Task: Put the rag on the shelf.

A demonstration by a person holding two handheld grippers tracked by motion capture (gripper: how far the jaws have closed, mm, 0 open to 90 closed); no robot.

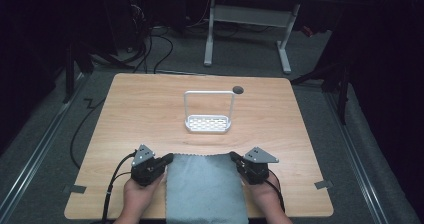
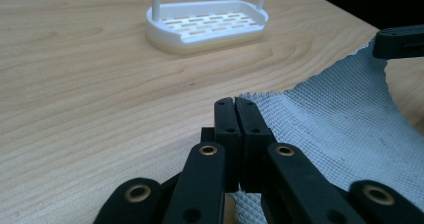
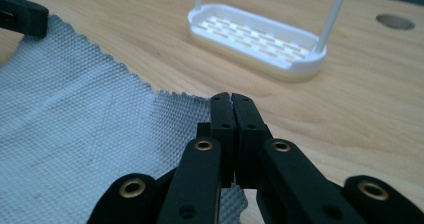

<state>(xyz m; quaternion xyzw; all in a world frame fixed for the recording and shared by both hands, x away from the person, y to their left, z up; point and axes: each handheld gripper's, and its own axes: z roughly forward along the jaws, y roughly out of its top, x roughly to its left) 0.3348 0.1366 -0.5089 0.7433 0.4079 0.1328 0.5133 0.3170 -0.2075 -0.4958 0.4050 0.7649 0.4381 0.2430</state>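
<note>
Gripping grey cloth [image 1: 206,186], left tool [image 1: 169,158], right tool [image 1: 234,156]

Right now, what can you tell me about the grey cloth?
The cloth is pale grey-blue with a woven, bumpy texture and frayed edges. It lies mostly flat on the table's near edge, its near end hanging over. The left gripper and right gripper each pinch a far corner with shut jaws.

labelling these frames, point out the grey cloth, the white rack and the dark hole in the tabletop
grey cloth [image 1: 205,186], high view, middle of the fabric
white rack [image 1: 207,123], high view, its slotted base tray
dark hole [image 1: 238,89], high view, centre of the round opening
</note>
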